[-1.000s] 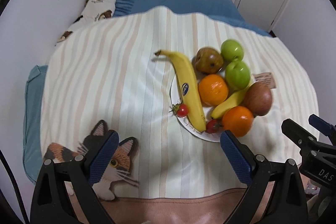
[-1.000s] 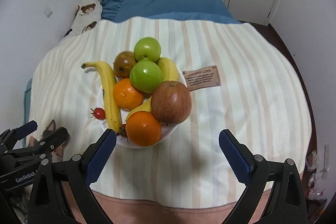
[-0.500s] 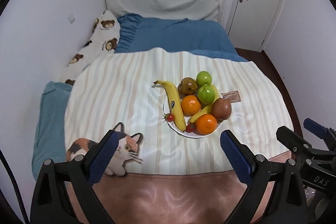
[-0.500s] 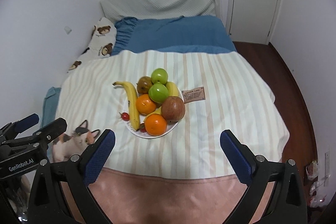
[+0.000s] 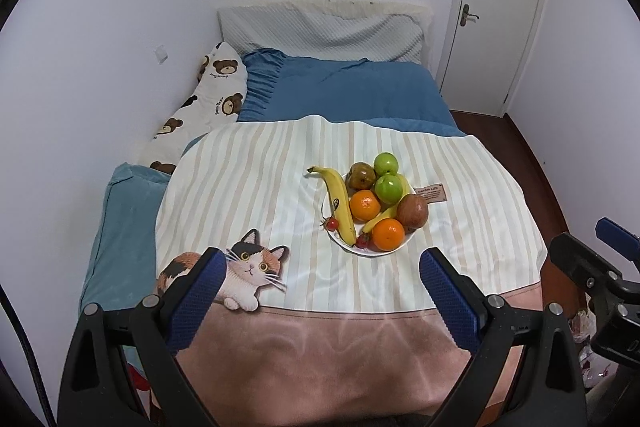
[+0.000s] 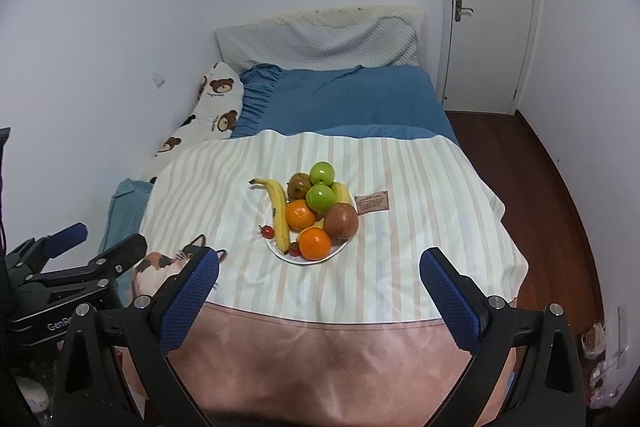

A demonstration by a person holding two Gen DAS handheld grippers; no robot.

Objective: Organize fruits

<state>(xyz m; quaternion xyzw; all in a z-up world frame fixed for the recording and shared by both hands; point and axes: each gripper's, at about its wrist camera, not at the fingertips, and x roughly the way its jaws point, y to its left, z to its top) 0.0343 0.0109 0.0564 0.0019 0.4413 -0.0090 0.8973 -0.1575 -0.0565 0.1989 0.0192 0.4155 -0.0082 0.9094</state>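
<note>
Both claws have pulled well back from the fruit since a second ago, so the white plate (image 5: 401, 248) now sits small in the middle of my views instead of filling them. On that plate I see a long banana (image 5: 340, 202) lying along its left edge with the stem reaching out over the blanket, two oranges (image 5: 387, 234), two green apples (image 5: 387, 187), a brownish pear (image 5: 360, 175) at the back, a reddish apple (image 5: 413, 210) on the right and a second banana (image 5: 380, 221) tucked between them. One cherry tomato (image 5: 331, 223) lies just left of the long banana, at the plate's rim, and another (image 5: 362, 241) sits at the plate's near edge beside the front orange. The plate rests on a striped blanket (image 5: 260, 195) spread across the bed (image 5: 344, 95), with a small brown label (image 5: 431, 192) just right of the plate and a cat figure (image 5: 248, 267) at the blanket's near left. My left claw (image 5: 320, 287) is spread wide with nothing between its blue pads, hovering over the near end of the blanket. My right claw (image 6: 320, 287) is likewise spread and empty, well apart from the plate. A white door (image 6: 486, 11) stands closed at the far right.
</note>
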